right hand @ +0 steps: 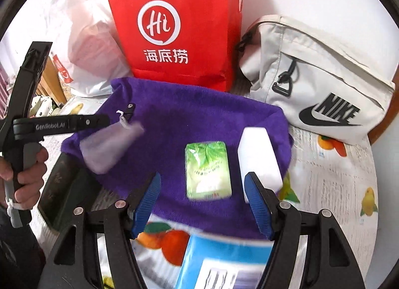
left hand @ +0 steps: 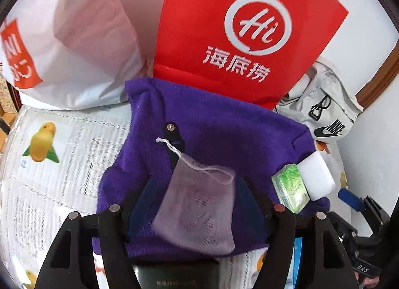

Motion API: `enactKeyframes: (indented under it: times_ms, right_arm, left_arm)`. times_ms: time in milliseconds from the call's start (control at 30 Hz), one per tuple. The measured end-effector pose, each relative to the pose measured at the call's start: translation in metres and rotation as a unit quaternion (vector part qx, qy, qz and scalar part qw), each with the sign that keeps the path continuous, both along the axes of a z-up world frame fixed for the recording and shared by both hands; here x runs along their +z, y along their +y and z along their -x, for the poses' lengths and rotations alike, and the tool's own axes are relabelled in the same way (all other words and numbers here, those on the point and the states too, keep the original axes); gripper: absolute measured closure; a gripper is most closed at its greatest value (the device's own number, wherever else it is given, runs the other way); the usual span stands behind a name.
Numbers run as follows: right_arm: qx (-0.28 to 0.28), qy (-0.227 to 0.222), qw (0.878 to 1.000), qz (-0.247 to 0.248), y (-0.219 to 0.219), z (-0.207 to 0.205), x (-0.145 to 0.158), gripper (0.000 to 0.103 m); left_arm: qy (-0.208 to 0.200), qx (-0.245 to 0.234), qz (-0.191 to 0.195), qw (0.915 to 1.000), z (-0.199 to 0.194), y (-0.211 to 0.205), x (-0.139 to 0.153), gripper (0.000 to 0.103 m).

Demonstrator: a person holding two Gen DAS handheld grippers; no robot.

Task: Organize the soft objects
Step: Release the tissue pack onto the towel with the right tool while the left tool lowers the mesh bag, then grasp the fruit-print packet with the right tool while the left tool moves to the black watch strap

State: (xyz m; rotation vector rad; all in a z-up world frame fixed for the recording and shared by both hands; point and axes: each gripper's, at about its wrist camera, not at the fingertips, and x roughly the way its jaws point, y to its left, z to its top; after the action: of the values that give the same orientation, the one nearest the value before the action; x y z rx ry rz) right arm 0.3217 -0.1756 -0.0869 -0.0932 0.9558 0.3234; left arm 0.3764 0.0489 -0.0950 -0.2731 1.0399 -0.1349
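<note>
A translucent lilac mesh pouch (left hand: 197, 204) with a white drawstring hangs, blurred, between the fingers of my left gripper (left hand: 199, 189). The jaws stand apart and no pad presses on it. Under it a purple towel (left hand: 224, 139) is spread on the table. On the towel's right part lie a green tissue pack (right hand: 208, 169) and a white foam block (right hand: 259, 156). My right gripper (right hand: 203, 201) hovers open just above and in front of the tissue pack, its blue pads (right hand: 149, 201) holding nothing. The pouch (right hand: 109, 146) shows as a smear in the right wrist view.
A red paper bag (right hand: 179, 27) stands behind the towel, a white plastic bag (left hand: 74, 39) to its left, a white Nike bag (right hand: 319, 81) to its right. A blue packet (right hand: 224, 264) and a dark box (right hand: 64, 189) lie near the front. A hand (right hand: 25, 176) holds the left gripper.
</note>
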Motion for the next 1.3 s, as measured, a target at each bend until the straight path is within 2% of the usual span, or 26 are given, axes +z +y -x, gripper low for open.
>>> enactKeyframes:
  times_ms: [367,500,700,800,967,1200,1300]
  right_arm:
    - [-0.005,-0.006,0.999,-0.04,-0.009,0.068,0.011,0.034]
    - [0.001,-0.008,0.999,-0.053,-0.005,0.095,0.01,0.034]
    - [0.014,-0.002,0.998,-0.067,-0.001,0.137,0.002,0.034]
    - [0.037,0.001,0.996,-0.076,0.003,0.159,-0.004,0.034]
    - [0.054,0.008,0.997,-0.047,0.016,0.189,-0.019,0.035]
    - [0.062,-0.005,0.998,0.024,0.04,0.199,-0.039,0.047]
    - [0.052,0.003,0.998,0.039,0.048,0.195,-0.051,0.052]
  left_arm:
    - [-0.025,0.011,0.003,0.9996,0.066,0.02,0.028,0.036]
    - [-0.032,0.015,-0.013,0.9993,0.094,0.022,0.03,0.036]
    - [-0.035,0.029,-0.015,0.9989,0.138,0.033,0.025,0.036]
    - [-0.043,0.038,-0.021,0.9981,0.16,0.037,0.023,0.036]
    - [-0.045,0.047,-0.008,0.9978,0.189,0.041,0.012,0.036]
    - [-0.034,0.043,0.02,0.9983,0.215,0.049,-0.003,0.036]
    - [-0.031,0.04,0.014,0.9986,0.224,0.051,-0.009,0.036]
